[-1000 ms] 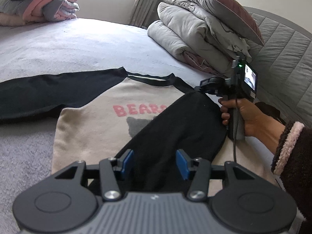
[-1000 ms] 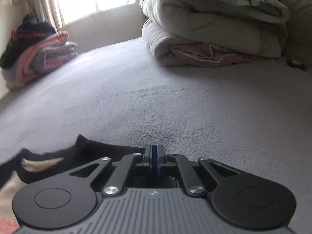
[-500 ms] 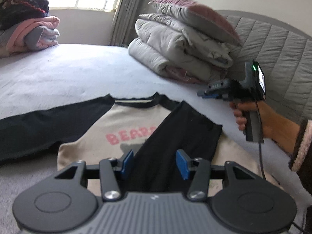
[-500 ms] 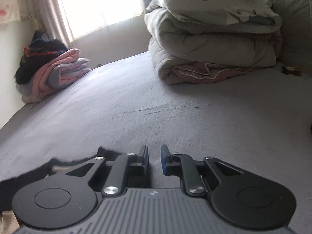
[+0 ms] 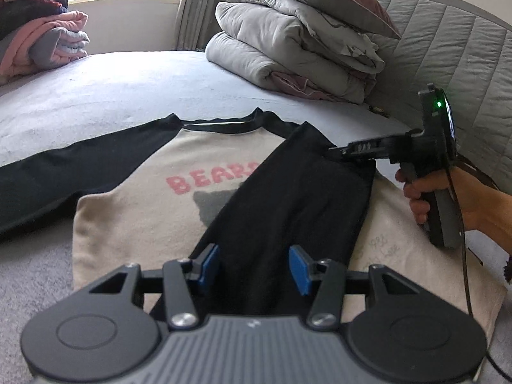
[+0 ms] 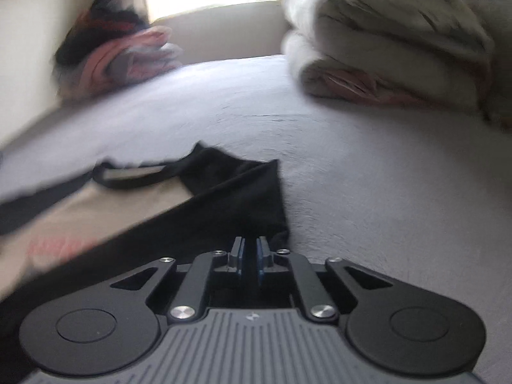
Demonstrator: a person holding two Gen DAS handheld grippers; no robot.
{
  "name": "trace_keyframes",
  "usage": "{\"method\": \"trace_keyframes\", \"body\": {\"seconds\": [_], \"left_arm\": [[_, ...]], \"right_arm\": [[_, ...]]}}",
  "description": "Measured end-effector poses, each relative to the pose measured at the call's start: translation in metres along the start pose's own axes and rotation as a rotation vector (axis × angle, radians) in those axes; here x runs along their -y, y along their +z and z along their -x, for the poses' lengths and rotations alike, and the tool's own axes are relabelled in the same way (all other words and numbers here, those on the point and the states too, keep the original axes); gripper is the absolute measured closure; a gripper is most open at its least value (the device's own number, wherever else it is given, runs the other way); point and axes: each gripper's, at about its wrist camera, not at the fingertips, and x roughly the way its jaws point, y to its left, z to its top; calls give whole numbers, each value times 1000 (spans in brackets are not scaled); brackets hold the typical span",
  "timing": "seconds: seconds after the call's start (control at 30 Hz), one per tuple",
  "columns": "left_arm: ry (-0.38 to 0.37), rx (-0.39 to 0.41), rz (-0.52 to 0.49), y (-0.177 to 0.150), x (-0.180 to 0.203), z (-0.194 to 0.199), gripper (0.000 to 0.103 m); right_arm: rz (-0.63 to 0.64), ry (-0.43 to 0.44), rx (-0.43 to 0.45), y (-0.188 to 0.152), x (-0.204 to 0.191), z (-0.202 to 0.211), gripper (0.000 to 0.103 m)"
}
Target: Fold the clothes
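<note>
A cream shirt (image 5: pixel 134 224) with pink "BEAR" lettering and black sleeves lies flat on the bed. Its right black sleeve (image 5: pixel 288 198) is folded across the front; the left sleeve (image 5: pixel 64 172) stretches out to the left. My left gripper (image 5: pixel 252 265) is open and empty, low over the folded sleeve. My right gripper (image 5: pixel 332 152) hovers at the sleeve's shoulder fold. In the blurred right wrist view its jaws (image 6: pixel 249 256) stand a narrow gap apart over the black sleeve (image 6: pixel 230 198), holding nothing.
A stack of folded grey duvets and a pillow (image 5: pixel 304 41) sits at the bed's head by the quilted headboard (image 5: pixel 448 64). A pile of folded pink and grey clothes (image 5: pixel 48 44) lies at the far left under the window. Grey bedsheet (image 5: pixel 128 96) surrounds the shirt.
My right gripper let go of the sleeve's shoulder, lifted away, then came back down to the fold with its jaws nearly closed. My left gripper stayed open over the sleeve.
</note>
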Motion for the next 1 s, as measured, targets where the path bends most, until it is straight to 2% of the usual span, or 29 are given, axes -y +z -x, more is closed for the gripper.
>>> {"method": "trace_keyframes", "body": {"seconds": [0.1, 0.13, 0.2, 0.27, 0.3, 0.4, 0.5, 0.6, 0.67, 0.7, 0.73, 0.87, 1.0], "left_arm": [[-1, -7, 0, 1, -2, 0, 53], [-1, -9, 0, 2, -2, 0, 52], [-8, 1, 10, 3, -2, 3, 53], [-16, 11, 20, 5, -3, 5, 52], [-19, 17, 25, 6, -3, 7, 52], [-29, 20, 38, 6, -4, 7, 52], [-34, 14, 39, 6, -2, 6, 52], [-37, 11, 27, 5, 1, 5, 52], [-39, 9, 19, 5, 3, 5, 52], [-36, 9, 14, 4, 4, 5, 52], [-34, 8, 8, 4, 4, 5, 52], [-47, 36, 8, 7, 4, 10, 52], [-68, 67, -14, 8, 5, 15, 52]], "right_arm": [[-46, -78, 18, 3, 11, 1, 101], [-59, -108, 18, 4, 15, 2, 92], [-99, -109, 19, 5, 23, 8, 92], [-128, -101, 28, 5, 31, 16, 92], [-144, -92, 30, 4, 35, 21, 88], [-197, -55, 18, -1, 46, 31, 71], [-239, 3, 6, -9, 49, 37, 69], [-261, 30, 15, -16, 47, 42, 68], [-239, 9, 25, -19, 44, 42, 73], [-229, 2, 33, -20, 43, 43, 87], [-218, -5, 41, -20, 42, 44, 93], [-216, -53, 87, -18, 44, 56, 89], [-182, -1, 94, -13, 36, 65, 88]]}}
